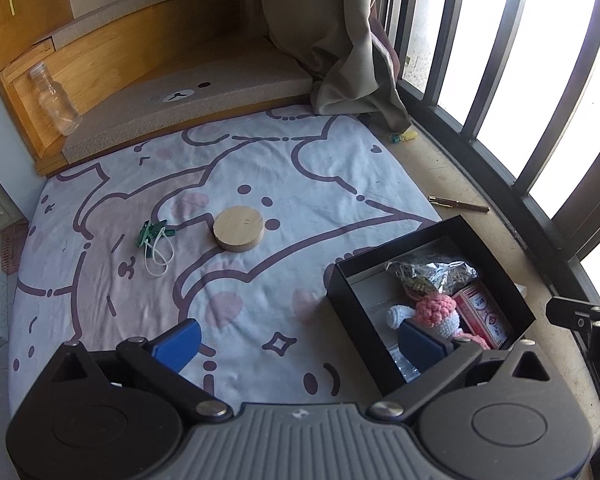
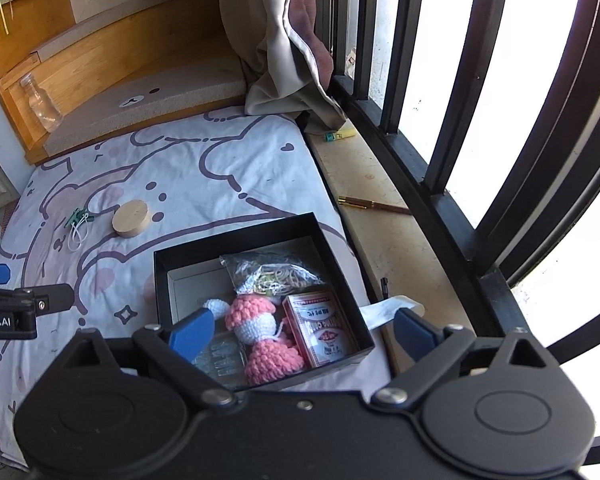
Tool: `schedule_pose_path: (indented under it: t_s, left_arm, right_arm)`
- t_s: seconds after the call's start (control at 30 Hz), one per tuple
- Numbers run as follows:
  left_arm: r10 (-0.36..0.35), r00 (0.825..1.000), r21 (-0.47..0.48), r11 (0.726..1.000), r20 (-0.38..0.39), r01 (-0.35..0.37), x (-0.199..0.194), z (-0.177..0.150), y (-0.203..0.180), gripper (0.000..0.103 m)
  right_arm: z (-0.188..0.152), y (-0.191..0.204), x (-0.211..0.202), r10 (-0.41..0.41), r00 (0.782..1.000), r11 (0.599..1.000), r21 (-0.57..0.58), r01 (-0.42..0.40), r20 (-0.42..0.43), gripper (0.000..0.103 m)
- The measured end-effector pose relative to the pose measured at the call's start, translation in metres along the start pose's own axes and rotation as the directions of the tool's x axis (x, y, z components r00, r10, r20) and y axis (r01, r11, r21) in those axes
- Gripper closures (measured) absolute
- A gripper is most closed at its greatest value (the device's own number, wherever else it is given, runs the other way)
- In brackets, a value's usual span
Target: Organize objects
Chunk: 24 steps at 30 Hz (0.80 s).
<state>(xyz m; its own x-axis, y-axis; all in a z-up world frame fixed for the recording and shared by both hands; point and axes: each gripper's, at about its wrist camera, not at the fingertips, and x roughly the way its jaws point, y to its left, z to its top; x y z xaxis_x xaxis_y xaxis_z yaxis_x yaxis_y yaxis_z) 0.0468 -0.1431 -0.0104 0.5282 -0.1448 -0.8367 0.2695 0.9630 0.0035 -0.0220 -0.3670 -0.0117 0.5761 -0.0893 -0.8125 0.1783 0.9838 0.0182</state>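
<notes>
Round pale wooden disc, lying flat on the cartoon-printed bedsheet, is taken as the likeliest next item; it sits well left of and beyond the open black square box. The disc is judged stiff, light and smooth-sided, so it would best be pinched across its rim, the flat faces offering nothing to hold.

Just left of the disc lies a green plastic clip with a white elastic loop. This is judged very light and floppy; the clip body, not the loop, should be taken, or the loop may snag.

Already in the box: a clear bag of rubber bands, a pink-and-white crochet doll and a red card pack. Little free floor is left, only toward the box's far-left corner.

Left tongs are spread wide and hold nothing, near the box's left wall. Right tongs are likewise spread and empty, over the box's near edge.

On the stone sill right of the box: a brown pen, and farther off a yellow lighter. A clear glass bottle stands far beyond the box on the beige mat. Nothing is seen between the box and the disc; the box wall must be cleared on return.
</notes>
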Motion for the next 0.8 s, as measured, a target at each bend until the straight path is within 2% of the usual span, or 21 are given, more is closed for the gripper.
schedule_pose_path:
  t_s: [0.1, 0.5, 0.8]
  left_arm:
    - [0.003, 1.000, -0.001, 1.000, -0.005, -0.003, 0.002, 0.000, 0.002, 0.000]
    - [0.016, 1.000, 0.021, 1.000, -0.009, -0.016, 0.006, -0.001, 0.001, 0.000]
    - [0.024, 1.000, 0.008, 1.000, -0.001, -0.024, 0.007, -0.001, 0.007, 0.000]
  right_arm:
    - [-0.001, 0.001, 0.003, -0.014, 1.000, 1.000, -0.002, 0.014, -0.006, 0.000]
    - [-0.002, -0.005, 0.008, -0.046, 0.999, 0.999, 0.027, 0.046, -0.014, 0.000]
    - [-0.002, -0.005, 0.012, -0.033, 0.999, 0.999, 0.037, 0.033, -0.019, 0.000]
